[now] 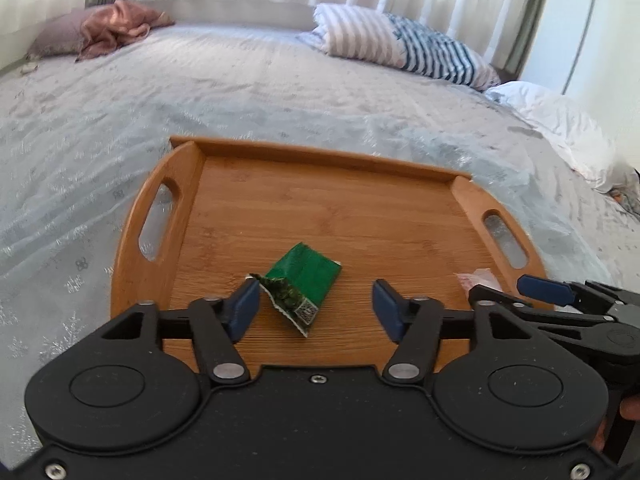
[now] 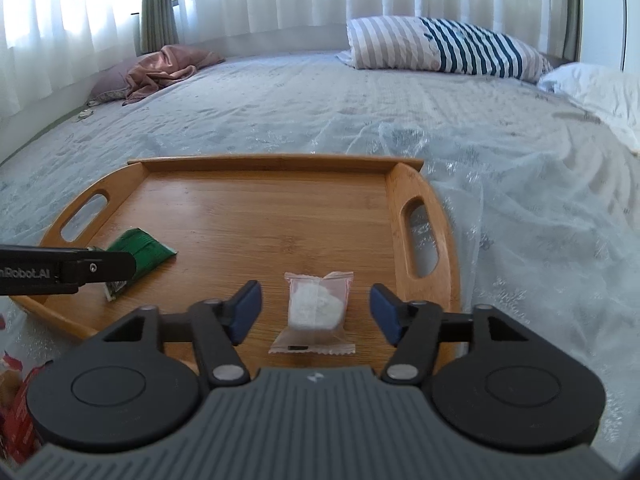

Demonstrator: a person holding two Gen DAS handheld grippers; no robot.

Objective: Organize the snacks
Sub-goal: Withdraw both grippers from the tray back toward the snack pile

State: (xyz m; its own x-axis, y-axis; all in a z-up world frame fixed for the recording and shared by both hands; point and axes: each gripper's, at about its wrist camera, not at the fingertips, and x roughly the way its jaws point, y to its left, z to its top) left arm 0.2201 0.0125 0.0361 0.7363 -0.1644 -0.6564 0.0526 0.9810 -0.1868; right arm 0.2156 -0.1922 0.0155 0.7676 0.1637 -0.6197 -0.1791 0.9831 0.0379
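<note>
Altogether, two snack packets lie on one wooden tray (image 2: 420, 240), which sits on a bed covered with a thin clear plastic sheet (image 2: 520, 200).

First is a green packet (image 1: 306, 284), crumpled and torn at its near end, where a small code label shows. In the left wrist view its long axis runs from the tray's near edge toward the far edge, tilted a little to the right at the far end. It lies in the near-left part of the tray floor.

Second is a pale pink translucent packet (image 2: 316, 312) with a white round snack inside. Its long axis runs near-to-far, almost square to the tray's near edge; one crimped end faces the camera, the other points at the far rim. It lies near the near-right corner, just inside the right handle slot.

Both tools hang empty. The left gripper (image 1: 316, 306) has its fingers spread wide apart, with the torn end of the green packet between them; the left pad sits right against that torn end, though whether it touches cannot be told. The right gripper (image 2: 316, 310) is likewise spread wide, straddling the pink packet with a gap on either side.

Farther back on the bed lie one striped pillow (image 2: 440, 50), one white pillow (image 2: 600, 88) and one rumpled pink cloth (image 2: 168, 66). Red packaging (image 2: 16, 412) shows at the lower left of the right wrist view, off the tray.
</note>
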